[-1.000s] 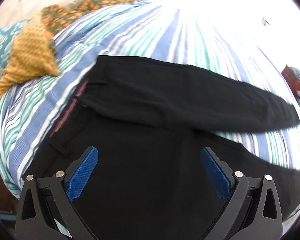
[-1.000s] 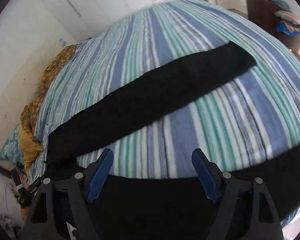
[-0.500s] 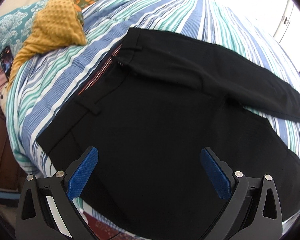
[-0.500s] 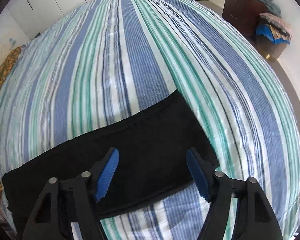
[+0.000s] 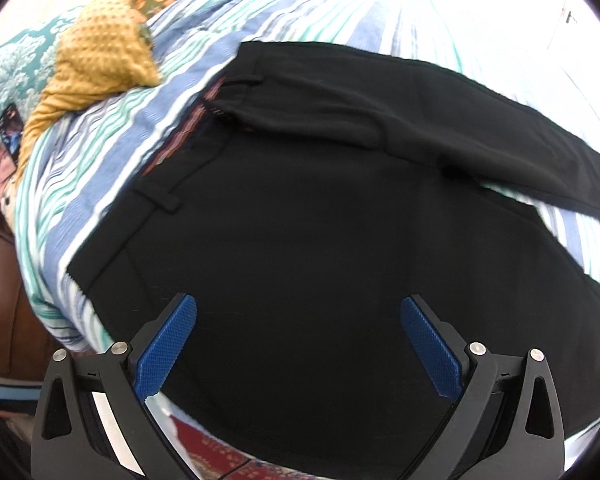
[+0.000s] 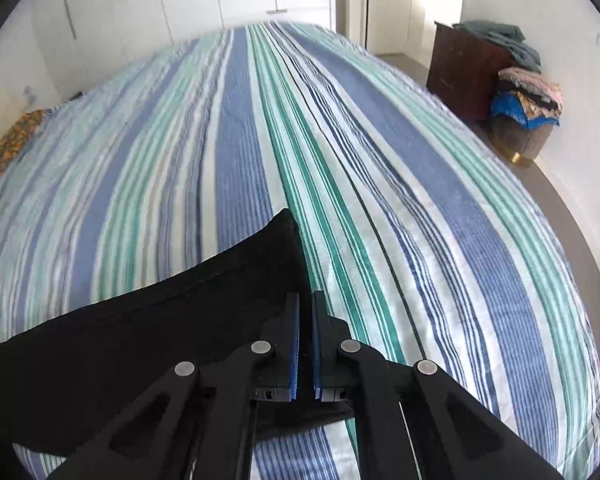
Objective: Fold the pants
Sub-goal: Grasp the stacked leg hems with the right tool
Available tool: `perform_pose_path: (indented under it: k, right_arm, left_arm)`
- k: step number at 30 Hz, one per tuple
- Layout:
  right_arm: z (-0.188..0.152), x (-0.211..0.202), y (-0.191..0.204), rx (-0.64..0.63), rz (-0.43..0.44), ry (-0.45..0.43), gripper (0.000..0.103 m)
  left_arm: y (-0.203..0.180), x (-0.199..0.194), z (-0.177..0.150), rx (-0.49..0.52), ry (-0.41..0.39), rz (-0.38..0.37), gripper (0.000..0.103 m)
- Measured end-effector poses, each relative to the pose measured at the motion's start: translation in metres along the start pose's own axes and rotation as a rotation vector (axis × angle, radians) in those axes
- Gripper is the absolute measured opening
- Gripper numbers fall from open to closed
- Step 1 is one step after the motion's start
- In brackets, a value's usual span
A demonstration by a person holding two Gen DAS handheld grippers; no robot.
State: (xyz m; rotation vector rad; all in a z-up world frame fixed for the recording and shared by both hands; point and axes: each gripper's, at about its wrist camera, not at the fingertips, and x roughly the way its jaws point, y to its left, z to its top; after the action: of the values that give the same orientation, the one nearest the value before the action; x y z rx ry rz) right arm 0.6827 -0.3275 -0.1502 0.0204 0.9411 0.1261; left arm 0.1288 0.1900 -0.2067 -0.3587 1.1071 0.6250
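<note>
Striped in blue, teal and white, the bedspread (image 6: 380, 200) covers a wide bed with white wardrobe doors behind it and a dark wooden chest piled with clothes off to the right. Black pants (image 5: 300, 240) lie flat across the near side of the bed, waistband toward a mustard knit blanket (image 5: 96, 48) and a floral pillow, legs splayed apart in a V, likely spread out so one leg can be carried over the other.

Above the seat of the pants, the left hand-held gripper (image 5: 298, 344) hangs with its blue pads wide apart and nothing between them, placed to take the waist side. The right hand-held gripper (image 6: 305, 344) has its pads drawn together at the hem of the near leg (image 6: 140, 340); the cloth seems pinched between them, though the dark fabric hides the bite.

A second ago the right one stood open over the thigh, and half a second ago it straddled the hem. The left has drifted toward the waistband, jaws unchanged.
</note>
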Motion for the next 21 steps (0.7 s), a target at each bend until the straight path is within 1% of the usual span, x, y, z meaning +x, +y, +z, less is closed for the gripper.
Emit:
perform_pose_path:
  k: [2, 4, 6, 8, 10, 14, 15, 16, 17, 18, 19, 20, 21]
  right_arm:
    - [-0.022, -0.049, 0.000, -0.035, 0.039, -0.070, 0.005]
    - [-0.048, -0.100, -0.001, -0.062, 0.071, -0.122, 0.004]
    - [-0.081, -0.145, -0.005, -0.085, 0.080, -0.160, 0.003]
    - [-0.118, -0.176, -0.015, -0.077, 0.073, -0.167, 0.003]
    - [-0.158, -0.191, -0.030, -0.045, 0.053, -0.140, 0.003]
    - [-0.227, -0.184, -0.051, 0.023, -0.001, 0.002, 0.004]
    - [-0.240, -0.182, -0.056, 0.036, -0.038, 0.038, 0.007]
    - [-0.248, -0.180, -0.059, 0.055, -0.064, 0.061, 0.011]
    - [-0.257, -0.184, -0.063, 0.078, -0.066, 0.073, 0.022]
    - [-0.265, -0.189, -0.065, 0.095, -0.065, 0.077, 0.031]
    - [-0.269, -0.194, -0.065, 0.107, -0.075, 0.068, 0.051]
    - [-0.273, -0.203, -0.061, 0.114, -0.094, 0.043, 0.064]
    - [-0.276, -0.213, -0.057, 0.118, -0.114, 0.012, 0.067]
  left_arm:
    - [-0.007, -0.007, -0.001, 0.001, -0.015, -0.034, 0.102]
    - [-0.013, -0.017, -0.002, 0.006, -0.036, -0.069, 0.102]
    - [-0.015, -0.027, -0.006, 0.013, -0.054, -0.088, 0.102]
    - [-0.016, -0.033, -0.011, 0.013, -0.062, -0.110, 0.102]
    - [-0.015, -0.039, -0.017, 0.010, -0.070, -0.126, 0.102]
    - [-0.009, -0.047, -0.033, 0.001, -0.076, -0.153, 0.102]
    - [-0.006, -0.047, -0.036, -0.004, -0.075, -0.159, 0.102]
    - [-0.003, -0.048, -0.042, -0.012, -0.072, -0.166, 0.102]
    - [-0.001, -0.047, -0.045, -0.020, -0.069, -0.170, 0.102]
    - [0.001, -0.047, -0.049, -0.027, -0.067, -0.175, 0.102]
    - [0.003, -0.046, -0.054, -0.034, -0.064, -0.181, 0.102]
    - [0.005, -0.045, -0.058, -0.039, -0.062, -0.184, 0.102]
    - [0.006, -0.044, -0.062, -0.041, -0.059, -0.184, 0.102]
